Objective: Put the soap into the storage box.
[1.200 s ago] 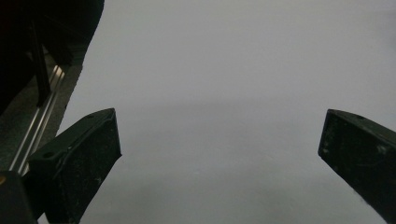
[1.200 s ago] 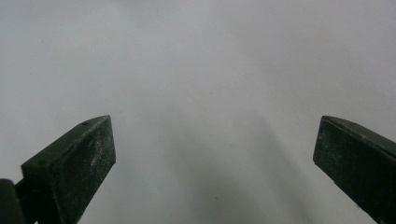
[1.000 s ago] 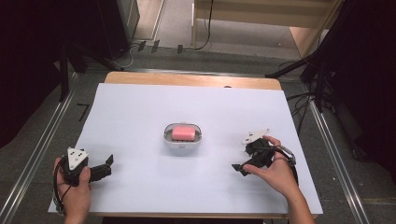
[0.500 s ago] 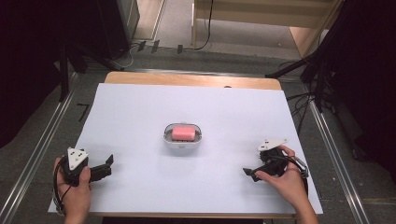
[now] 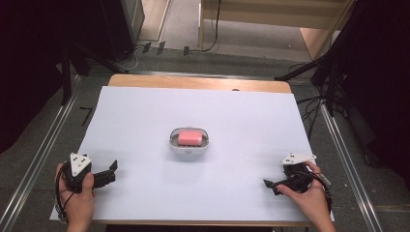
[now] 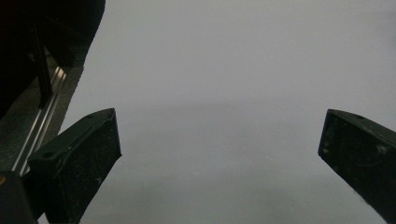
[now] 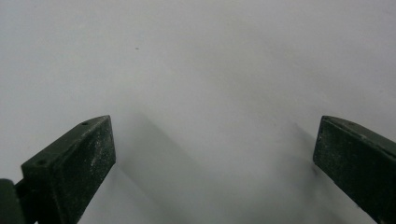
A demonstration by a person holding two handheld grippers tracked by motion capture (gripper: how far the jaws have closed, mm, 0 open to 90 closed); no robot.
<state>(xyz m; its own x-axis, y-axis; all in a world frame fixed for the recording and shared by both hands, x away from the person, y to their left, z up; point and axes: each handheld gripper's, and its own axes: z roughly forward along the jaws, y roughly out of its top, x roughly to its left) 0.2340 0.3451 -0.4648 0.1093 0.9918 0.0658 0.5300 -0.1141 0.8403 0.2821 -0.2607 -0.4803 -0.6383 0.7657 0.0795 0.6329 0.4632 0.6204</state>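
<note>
Since the earlier frames the right gripper has drawn back from beside the dish toward the near right corner of the tabletop, where the person's right hand now holds it low over the white sheet. The left gripper has kept its place at the near left edge, held in the left hand. Both sets of fingers stand wide apart with nothing between them: in the left gripper view the fingers frame bare white surface, and in the right gripper view the fingers do the same. The small white dish sits at the middle of the tabletop, well apart from both grippers, with the pink soap bar lying inside it.
</note>
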